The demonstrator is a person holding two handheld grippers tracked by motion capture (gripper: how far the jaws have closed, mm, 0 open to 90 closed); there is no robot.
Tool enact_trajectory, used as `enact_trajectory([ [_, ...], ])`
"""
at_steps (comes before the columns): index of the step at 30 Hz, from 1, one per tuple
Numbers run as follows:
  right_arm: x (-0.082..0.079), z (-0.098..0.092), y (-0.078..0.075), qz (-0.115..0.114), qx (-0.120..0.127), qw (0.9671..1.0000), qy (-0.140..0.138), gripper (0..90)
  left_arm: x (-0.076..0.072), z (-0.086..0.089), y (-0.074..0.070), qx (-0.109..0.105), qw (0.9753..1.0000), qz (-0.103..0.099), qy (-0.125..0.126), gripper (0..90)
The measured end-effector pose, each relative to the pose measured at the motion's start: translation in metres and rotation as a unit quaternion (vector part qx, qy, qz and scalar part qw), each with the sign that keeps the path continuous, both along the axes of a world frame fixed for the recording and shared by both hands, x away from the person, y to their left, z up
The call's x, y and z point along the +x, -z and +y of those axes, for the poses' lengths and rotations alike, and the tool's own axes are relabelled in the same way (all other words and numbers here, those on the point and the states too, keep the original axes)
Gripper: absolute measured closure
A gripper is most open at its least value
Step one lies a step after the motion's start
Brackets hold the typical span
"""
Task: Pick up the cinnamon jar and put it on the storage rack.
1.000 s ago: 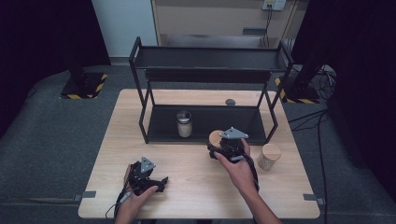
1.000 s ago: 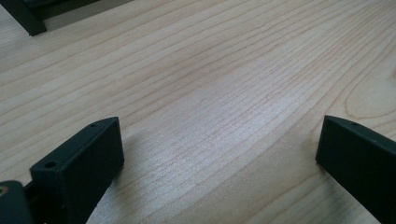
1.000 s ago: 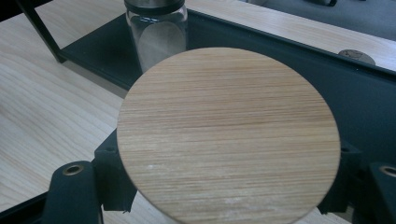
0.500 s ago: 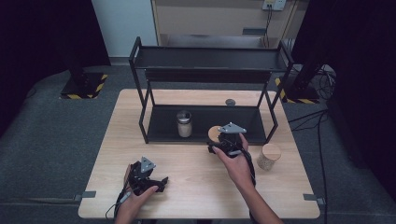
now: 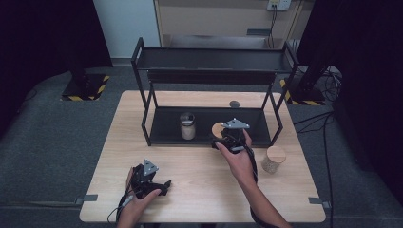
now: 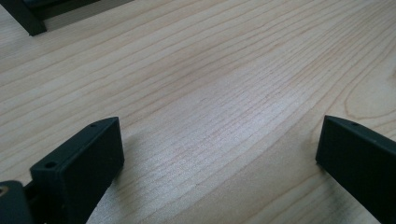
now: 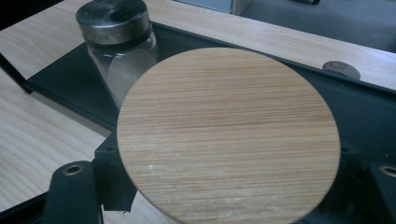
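The wooden-lidded jar (image 7: pixel 228 135) hides its own body under that round lid; the right hand-held gripper (image 5: pixel 227 138) clamps it at the near edge of the black rack's (image 5: pixel 157 126) lower shelf, just right of a metal-lidded glass jar (image 5: pixel 187 126). Pale wood desk (image 5: pixel 199 185), grey floor, dark curtains around. Right forearm reaches far forward; the left hand-held gripper (image 5: pixel 151 183) rests near-left on the desk, jaws wide apart, holding nothing.

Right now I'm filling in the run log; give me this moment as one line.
right gripper: shut on wood-lidded jar, at rack lower shelf | left gripper: open, over table | metal-lidded jar: on shelf
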State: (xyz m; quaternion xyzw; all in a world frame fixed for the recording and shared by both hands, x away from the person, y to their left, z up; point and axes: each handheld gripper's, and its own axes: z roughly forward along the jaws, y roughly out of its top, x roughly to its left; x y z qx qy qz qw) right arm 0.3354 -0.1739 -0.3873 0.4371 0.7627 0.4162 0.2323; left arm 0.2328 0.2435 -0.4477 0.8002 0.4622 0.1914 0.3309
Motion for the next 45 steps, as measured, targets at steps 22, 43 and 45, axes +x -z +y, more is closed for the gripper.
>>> enact_trajectory([
  [22,0.027,0.0,-0.001,-0.007,0.005,0.9995,0.031,25.4,0.0,0.0,0.0,0.0,1.0,0.0,0.0,0.0],
  [43,0.049,0.012,0.002,-0.003,0.002,0.999,0.045,25.4,0.0,0.0,0.0,0.001,1.0,-0.001,-0.001,0.0],
  [45,0.051,0.012,0.002,-0.003,0.004,0.9989,0.047,25.4,0.0,-0.001,0.0,0.001,1.0,-0.001,-0.001,0.0],
])
